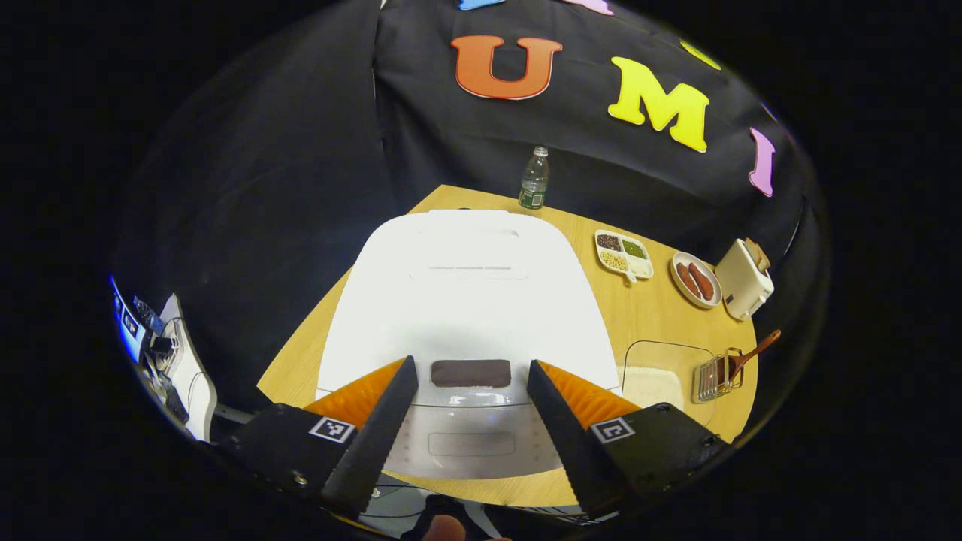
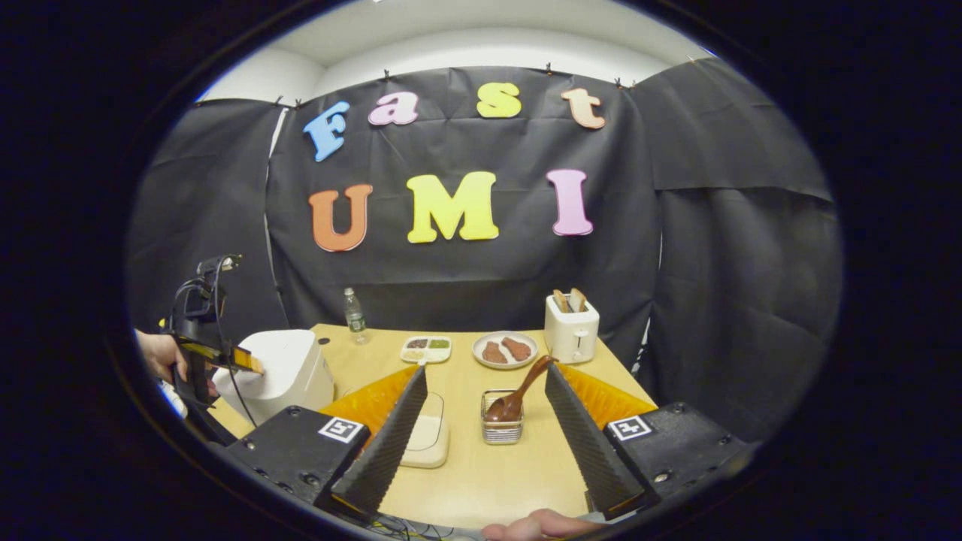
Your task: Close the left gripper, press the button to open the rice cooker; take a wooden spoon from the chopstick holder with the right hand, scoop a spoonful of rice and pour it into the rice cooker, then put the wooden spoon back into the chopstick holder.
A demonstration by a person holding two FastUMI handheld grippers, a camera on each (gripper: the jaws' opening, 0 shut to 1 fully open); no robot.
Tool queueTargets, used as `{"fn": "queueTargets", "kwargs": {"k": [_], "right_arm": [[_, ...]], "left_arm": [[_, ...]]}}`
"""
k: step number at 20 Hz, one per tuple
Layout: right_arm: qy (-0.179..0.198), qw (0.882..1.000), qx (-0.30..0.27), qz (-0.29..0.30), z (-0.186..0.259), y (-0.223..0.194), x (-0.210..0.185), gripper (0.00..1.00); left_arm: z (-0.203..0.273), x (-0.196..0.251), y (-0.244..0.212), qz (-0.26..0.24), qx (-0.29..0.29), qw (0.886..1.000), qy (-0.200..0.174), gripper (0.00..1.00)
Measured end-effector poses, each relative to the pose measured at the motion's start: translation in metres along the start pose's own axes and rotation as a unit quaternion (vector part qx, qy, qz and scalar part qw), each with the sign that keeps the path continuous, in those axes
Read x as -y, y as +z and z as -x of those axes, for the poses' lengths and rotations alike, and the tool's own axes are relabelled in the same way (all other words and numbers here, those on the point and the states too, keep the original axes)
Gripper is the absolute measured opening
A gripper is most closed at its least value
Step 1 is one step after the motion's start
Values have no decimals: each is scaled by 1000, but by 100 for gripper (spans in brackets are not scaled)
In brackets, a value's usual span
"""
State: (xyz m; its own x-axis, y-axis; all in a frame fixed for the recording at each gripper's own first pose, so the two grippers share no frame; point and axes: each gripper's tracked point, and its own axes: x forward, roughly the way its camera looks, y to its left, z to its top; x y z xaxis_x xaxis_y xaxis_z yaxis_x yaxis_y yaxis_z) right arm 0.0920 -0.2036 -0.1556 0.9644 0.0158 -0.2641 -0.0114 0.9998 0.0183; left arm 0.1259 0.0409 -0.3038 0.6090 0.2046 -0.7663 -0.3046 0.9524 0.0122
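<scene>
Lid closed on the white, rounded plastic rice cooker point(image 1: 466, 300), nothing started yet by my read.

Left gripper view: left gripper point(image 1: 472, 376) w/ black serrated fingers spread wide, hovering above the cooker's front edge. Dark rectangular button point(image 1: 471, 373) sits dead ahead, centred in the gap btwn the two fingertips, its long axis running across from finger to finger. That's the relation the first move turns on: fingers need to come together first, then the joined tip goes straight fwd and down onto the button; no sideways shift looks needed. Off to the right on the light wooden table point(image 1: 661, 315): clear square container of white rice point(image 1: 665, 376), then small wire chopstick holder point(image 1: 714, 378) w/ brown wooden spoon point(image 1: 751, 353) sticking out, handle leaning up and to the right.

Right gripper view: right gripper point(image 2: 486, 376) also wide apart, holding nothing, back from the table's near edge. Holder point(image 2: 502, 424) lies straight ahead btwn the fingers, spoon point(image 2: 518, 394) handle tilting up toward the right finger. Rice container point(image 2: 428, 436) just left of the holder, partly behind the left finger. Cooker point(image 2: 282, 372) far left, w/ the left gripper point(image 2: 225, 361) and a hand point(image 2: 161, 353) over it. Right hand is clearly the nearer one to the spoon.
</scene>
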Motion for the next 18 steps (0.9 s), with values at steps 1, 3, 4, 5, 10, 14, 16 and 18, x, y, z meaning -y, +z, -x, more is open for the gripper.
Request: {"fn": "queueTargets", "kwargs": {"k": [1, 3, 4, 5, 10, 14, 16, 18], "right_arm": [[3, 1000, -6, -4, 0, -4, -3, 99], [11, 1000, -15, -10, -2, -10, -8, 100], [13, 1000, -15, -11, -3, -9, -8, 100], [14, 1000, -13, -11, -5, -6, -7, 99], [17, 1000, 1, -8, -11, 11, -1, 100], [18, 1000, 4, -5, -11, 16, 0, 99], [25, 1000, 14, -4, -8, 24, -4, 100], [32, 999, 31, -3, -1, 36, -15, 100]], "left_arm": [[2, -1, 8, -5, 3, 1000, 2, 99], [3, -2, 9, 1, 2, 1000, 2, 99], [4, -1, 11, 5, 9, 1000, 2, 99], [4, -2, 15, 6, 26, 1000, 3, 99], [8, 0, 30, 2, 69, 998, 4, 94], [46, 9, 66, 1, 153, 988, -8, 94], [77, 23, 83, -16, 206, 978, -24, 94], [121, 34, 95, -33, 257, 965, -48, 94]]}}
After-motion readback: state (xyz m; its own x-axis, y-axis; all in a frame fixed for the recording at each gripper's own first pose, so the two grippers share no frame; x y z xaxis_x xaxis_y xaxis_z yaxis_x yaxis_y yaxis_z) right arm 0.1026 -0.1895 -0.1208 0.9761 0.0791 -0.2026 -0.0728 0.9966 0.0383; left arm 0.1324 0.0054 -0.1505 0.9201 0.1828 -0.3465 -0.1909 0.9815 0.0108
